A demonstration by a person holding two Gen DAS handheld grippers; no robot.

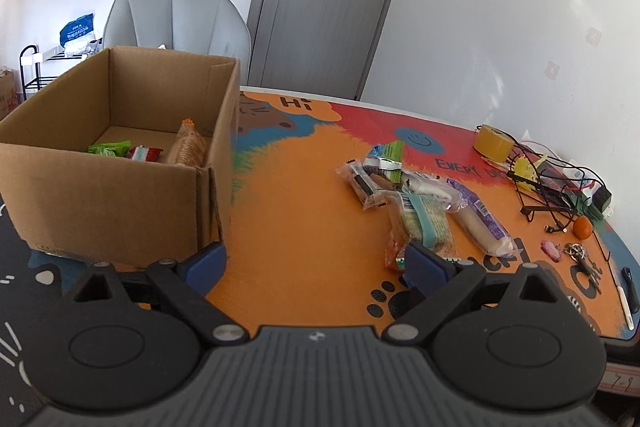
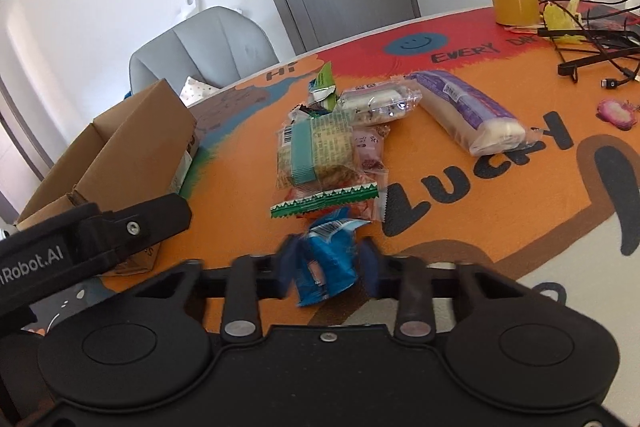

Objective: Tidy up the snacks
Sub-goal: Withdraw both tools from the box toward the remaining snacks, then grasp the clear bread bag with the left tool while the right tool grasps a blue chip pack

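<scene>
The right tongs (image 2: 326,259) were clamped tight on a crinkled blue foil snack packet (image 2: 326,261), the dark blue pads pressing its two sides just above the bright orange cartoon-printed worktop (image 2: 240,163). No earlier view was there to judge anything else of them.

Just beyond that packet lay the loose heap of snacks: a flat green-edged red sachet (image 2: 324,205) nearest, a clear-wrapped biscuit pack with a teal band (image 2: 314,153) partly on top of it, a small pink sweet wrapper (image 2: 368,147) beside it, a clear bag of pale sweets (image 2: 378,103) further back, and a long purple-and-white wrapped roll (image 2: 468,111) lying aslant to the right, apart from the heap.

The left tongs (image 1: 314,261) stood wide open with nothing between the blue-tipped fingers (image 1: 426,261), hovering over the worktop between the heap and an open brown cardboard box (image 1: 100,195). Inside the box a green packet (image 1: 110,148), a red-and-white packet (image 1: 146,153) and an orange-brown biscuit pack (image 1: 188,145) leaning against the wall were already lying.

At the worktop's far right sat a roll of yellow tape (image 1: 494,143), a tangle of black cables (image 1: 556,187) and a small orange fruit (image 1: 582,227). A grey chair (image 1: 176,19) stood behind the box.
</scene>
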